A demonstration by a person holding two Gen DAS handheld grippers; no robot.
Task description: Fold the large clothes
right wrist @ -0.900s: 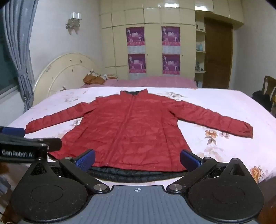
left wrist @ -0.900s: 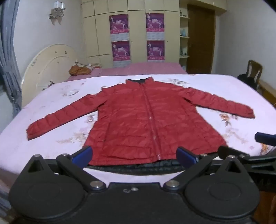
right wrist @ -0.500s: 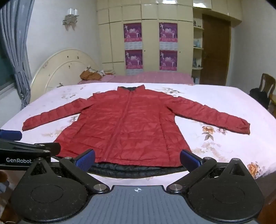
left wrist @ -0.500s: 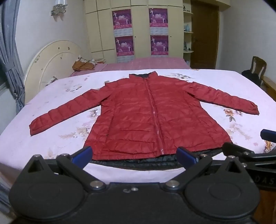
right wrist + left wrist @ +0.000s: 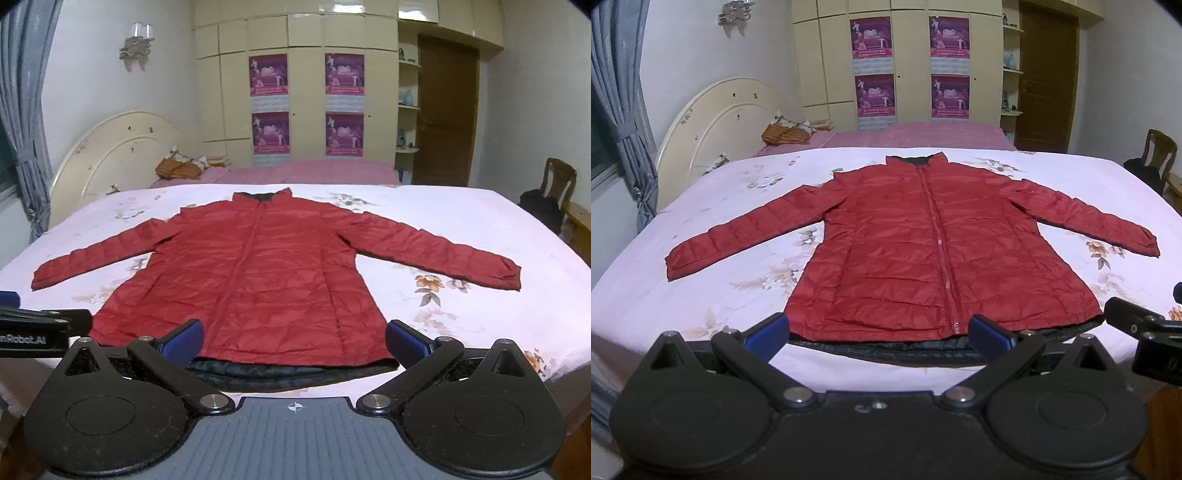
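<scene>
A red quilted jacket (image 5: pixel 923 251) (image 5: pixel 258 280) lies flat on the bed, front up, zipped, both sleeves spread out to the sides and its dark lining showing along the near hem. My left gripper (image 5: pixel 879 334) hovers in front of the hem, open, with nothing between its blue pads. My right gripper (image 5: pixel 293 341) hovers before the hem further right, also open and holding nothing. Each gripper shows at the edge of the other's view: the right one (image 5: pixel 1145 328) and the left one (image 5: pixel 37 328).
The bed has a pale floral sheet (image 5: pixel 720 266) and a cream headboard (image 5: pixel 720 125) at the left. A pink bed (image 5: pixel 916 133) with an orange bundle (image 5: pixel 783 134) lies behind. A chair (image 5: pixel 1160 155) stands at the right, a curtain (image 5: pixel 617 110) at the left, wardrobes at the back.
Both grippers have tilted and risen slightly, so the jacket sits lower and fuller in each view. The jacket itself has not moved. Both grippers stay open.
</scene>
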